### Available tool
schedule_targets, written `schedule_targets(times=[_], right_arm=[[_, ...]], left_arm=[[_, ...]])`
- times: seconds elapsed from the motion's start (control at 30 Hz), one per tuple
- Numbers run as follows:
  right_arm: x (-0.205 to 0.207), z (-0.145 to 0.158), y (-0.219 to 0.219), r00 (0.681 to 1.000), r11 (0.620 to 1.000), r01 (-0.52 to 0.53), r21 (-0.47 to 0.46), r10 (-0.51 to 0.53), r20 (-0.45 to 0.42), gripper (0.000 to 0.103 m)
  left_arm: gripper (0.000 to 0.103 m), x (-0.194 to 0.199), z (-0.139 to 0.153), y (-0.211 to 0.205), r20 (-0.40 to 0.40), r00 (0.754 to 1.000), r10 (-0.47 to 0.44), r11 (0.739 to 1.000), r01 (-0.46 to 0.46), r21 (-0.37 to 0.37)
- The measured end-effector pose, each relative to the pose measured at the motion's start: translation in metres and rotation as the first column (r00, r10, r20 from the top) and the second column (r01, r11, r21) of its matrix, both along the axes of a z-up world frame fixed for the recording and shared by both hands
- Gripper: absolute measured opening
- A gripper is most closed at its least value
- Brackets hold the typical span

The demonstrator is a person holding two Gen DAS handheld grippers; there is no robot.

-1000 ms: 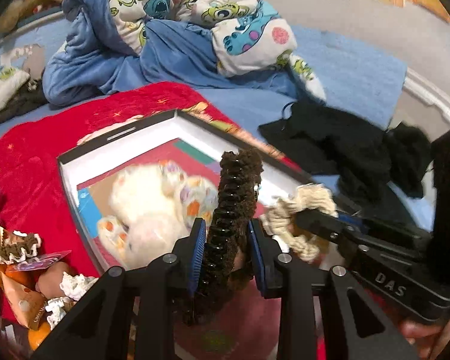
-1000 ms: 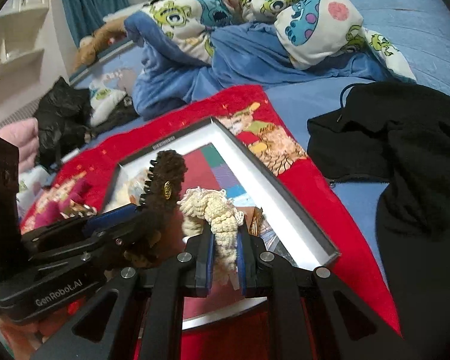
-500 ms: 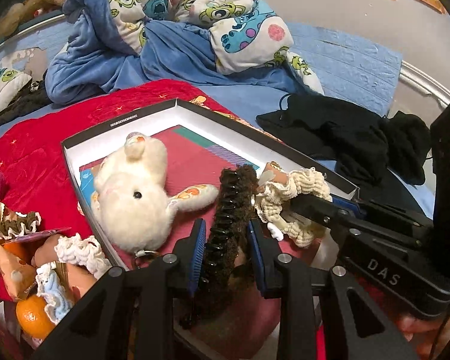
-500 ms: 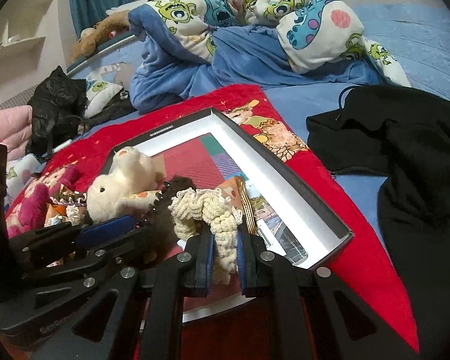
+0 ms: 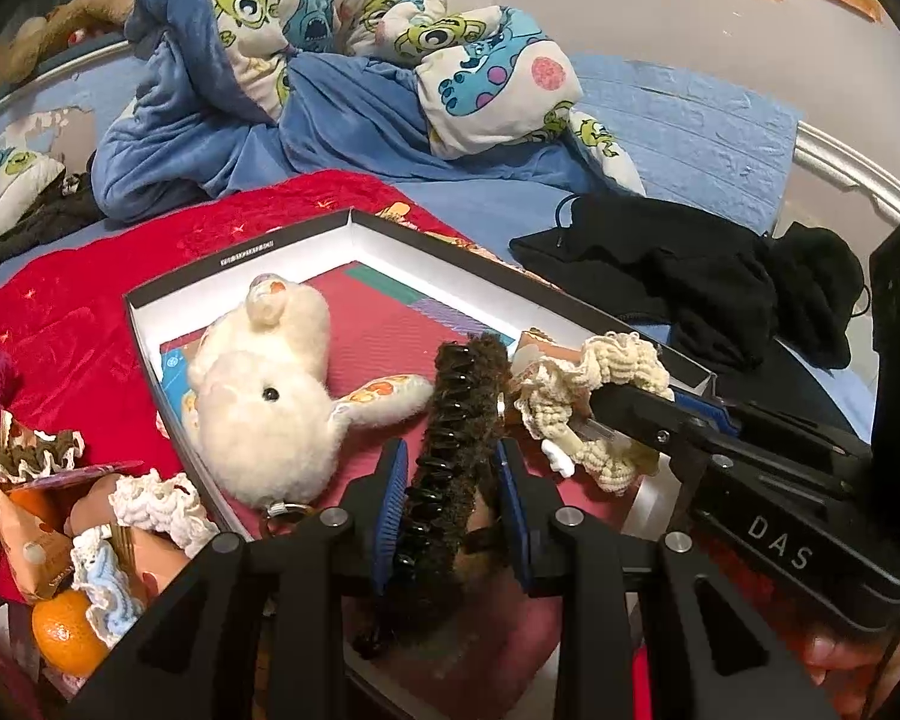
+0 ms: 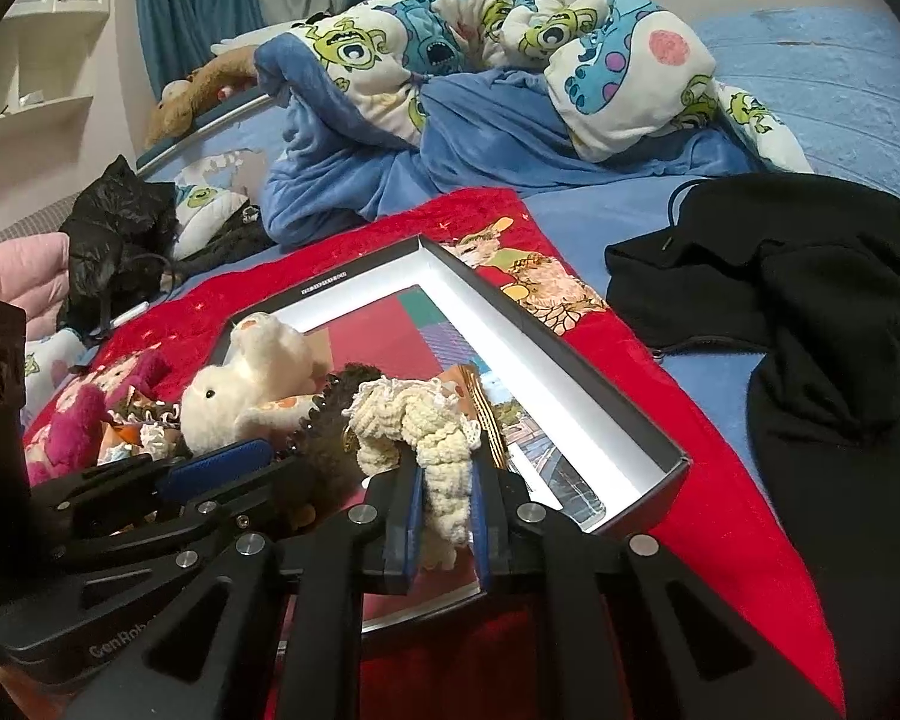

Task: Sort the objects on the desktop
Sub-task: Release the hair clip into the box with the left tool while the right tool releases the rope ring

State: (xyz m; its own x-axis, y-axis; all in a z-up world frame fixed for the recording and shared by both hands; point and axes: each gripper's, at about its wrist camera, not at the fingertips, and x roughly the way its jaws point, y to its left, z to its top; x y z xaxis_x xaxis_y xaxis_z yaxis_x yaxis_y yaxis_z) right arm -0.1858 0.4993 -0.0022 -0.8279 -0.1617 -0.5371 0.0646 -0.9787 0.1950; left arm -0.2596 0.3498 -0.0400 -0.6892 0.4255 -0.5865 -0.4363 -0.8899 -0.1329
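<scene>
The left gripper (image 5: 450, 510) was closed on the brown hair claw (image 5: 450, 450), which pointed to 12 o'clock over the box (image 5: 234, 261). The right gripper (image 6: 444, 516) was clamped on the cream scrunchie (image 6: 414, 426), at 3 o'clock from the hair claw.

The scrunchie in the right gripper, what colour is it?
Cream, a knitted scrunchie; the right wrist view shows it best.

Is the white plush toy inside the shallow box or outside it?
Inside. The white plush toy lies on the floor of the shallow box, within its walls.
</scene>
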Motion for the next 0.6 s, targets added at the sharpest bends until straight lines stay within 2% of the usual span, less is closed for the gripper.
schedule_targets(times=[0.03, 0.07, 0.17, 0.23, 0.3, 0.33, 0.4, 0.43, 0.53, 0.6], right_arm=[[0.001, 0.000, -0.001, 1.000, 1.000, -0.001, 0.004, 0.001, -0.006, 0.016], [0.002, 0.001, -0.002, 1.000, 1.000, -0.005, 0.008, 0.005, -0.012, 0.019], [0.006, 0.004, -0.002, 0.999, 1.000, 0.018, 0.021, -0.018, -0.038, 0.038], [0.013, 0.007, 0.003, 0.996, 0.999, 0.050, 0.008, -0.049, -0.073, 0.042], [0.020, 0.010, 0.011, 0.991, 0.996, 0.081, -0.023, -0.083, -0.102, 0.057], [0.023, 0.010, 0.017, 0.988, 0.994, 0.100, -0.046, -0.105, -0.117, 0.064], [0.029, 0.010, 0.030, 0.980, 0.986, 0.132, -0.104, -0.146, -0.134, 0.098], [0.031, 0.011, 0.033, 0.978, 0.983, 0.134, -0.125, -0.152, -0.141, 0.102], [0.032, 0.012, 0.039, 0.979, 0.979, 0.122, -0.166, -0.146, -0.143, 0.103], [0.028, 0.013, 0.034, 0.983, 0.983, 0.118, -0.138, -0.135, -0.124, 0.103]], left_arm=[[0.032, 0.002, 0.001, 0.000, -0.008, 1.000, -0.002, 1.000, 0.002, 0.000], [0.039, 0.004, 0.002, 0.000, -0.018, 1.000, -0.005, 1.000, 0.005, 0.002], [0.052, 0.010, 0.008, 0.000, -0.056, 0.998, 0.010, 1.000, -0.010, -0.004], [0.069, 0.013, 0.012, -0.005, -0.085, 0.996, 0.034, 0.999, -0.033, 0.012], [0.103, 0.014, 0.015, -0.013, -0.094, 0.994, 0.058, 0.998, -0.055, 0.034], [0.103, 0.014, 0.017, -0.018, -0.104, 0.992, 0.069, 0.996, -0.063, 0.058], [0.103, 0.016, 0.021, -0.023, -0.112, 0.992, 0.054, 0.995, -0.043, 0.094], [0.103, 0.017, 0.022, -0.023, -0.112, 0.992, 0.049, 0.995, -0.039, 0.095], [0.103, 0.019, 0.020, -0.013, -0.135, 0.988, 0.076, 0.997, -0.075, 0.014], [0.103, 0.023, 0.020, -0.007, -0.152, 0.986, 0.073, 0.997, -0.078, -0.026]])
